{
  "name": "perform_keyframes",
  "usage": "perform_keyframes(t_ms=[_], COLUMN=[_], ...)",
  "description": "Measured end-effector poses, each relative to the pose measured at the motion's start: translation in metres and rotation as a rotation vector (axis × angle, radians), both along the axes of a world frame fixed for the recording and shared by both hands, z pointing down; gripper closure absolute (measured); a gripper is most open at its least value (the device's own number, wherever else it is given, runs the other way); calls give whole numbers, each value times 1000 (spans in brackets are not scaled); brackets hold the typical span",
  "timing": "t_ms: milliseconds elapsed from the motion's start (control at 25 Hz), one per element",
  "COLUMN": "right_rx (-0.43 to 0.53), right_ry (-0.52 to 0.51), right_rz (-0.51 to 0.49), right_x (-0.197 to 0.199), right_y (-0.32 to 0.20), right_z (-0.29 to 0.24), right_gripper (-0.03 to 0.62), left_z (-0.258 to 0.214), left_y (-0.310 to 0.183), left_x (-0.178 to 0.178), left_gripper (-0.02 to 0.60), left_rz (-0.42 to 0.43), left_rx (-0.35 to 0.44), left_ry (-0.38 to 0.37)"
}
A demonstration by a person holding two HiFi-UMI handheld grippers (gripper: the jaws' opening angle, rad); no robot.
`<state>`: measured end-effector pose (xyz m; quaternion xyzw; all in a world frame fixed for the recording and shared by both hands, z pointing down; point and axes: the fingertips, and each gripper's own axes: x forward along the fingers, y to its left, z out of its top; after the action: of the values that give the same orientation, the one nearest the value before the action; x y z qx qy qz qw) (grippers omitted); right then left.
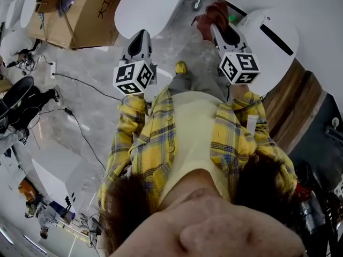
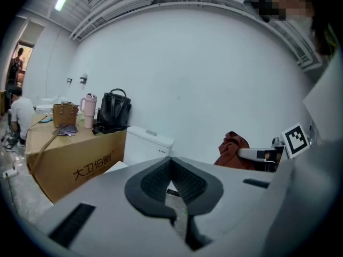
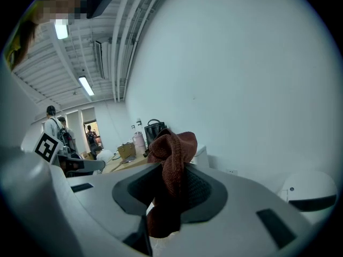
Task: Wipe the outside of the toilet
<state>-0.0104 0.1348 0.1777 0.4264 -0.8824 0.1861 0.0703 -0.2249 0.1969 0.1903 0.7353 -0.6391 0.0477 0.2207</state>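
A white toilet (image 1: 149, 5) with its lid down stands on the floor ahead of me, and its tank (image 2: 148, 142) shows in the left gripper view. My right gripper (image 1: 215, 27) is shut on a reddish-brown cloth (image 1: 213, 14), held up in the air to the right of the toilet. That cloth (image 3: 172, 165) is bunched between the jaws of the right gripper (image 3: 171, 171) and hangs below them. My left gripper (image 1: 140, 37) is raised just right of the toilet lid. The jaws of the left gripper (image 2: 171, 165) are shut with nothing in them. The cloth (image 2: 232, 149) also shows off to its right.
A cardboard box (image 1: 80, 9) with bags and a pink cup on it stands left of the toilet. A second white rounded fixture (image 1: 273, 42) sits at the right by the wall. Cables (image 1: 80, 122) trail over the grey floor. People stand in the far doorway (image 3: 91, 135).
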Motion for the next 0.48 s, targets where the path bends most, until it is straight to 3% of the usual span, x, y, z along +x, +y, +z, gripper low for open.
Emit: perform_keyframes(t_ms=[480], right_rx=[-16], right_ry=[13], right_rz=[-18], right_x=[-24], right_y=[-59], right_z=[22], right_gripper=[473], left_z=[13], left_y=[-59], left_x=[4], left_gripper=[574], left_rz=[50], left_rx=[-10], left_ry=[-22])
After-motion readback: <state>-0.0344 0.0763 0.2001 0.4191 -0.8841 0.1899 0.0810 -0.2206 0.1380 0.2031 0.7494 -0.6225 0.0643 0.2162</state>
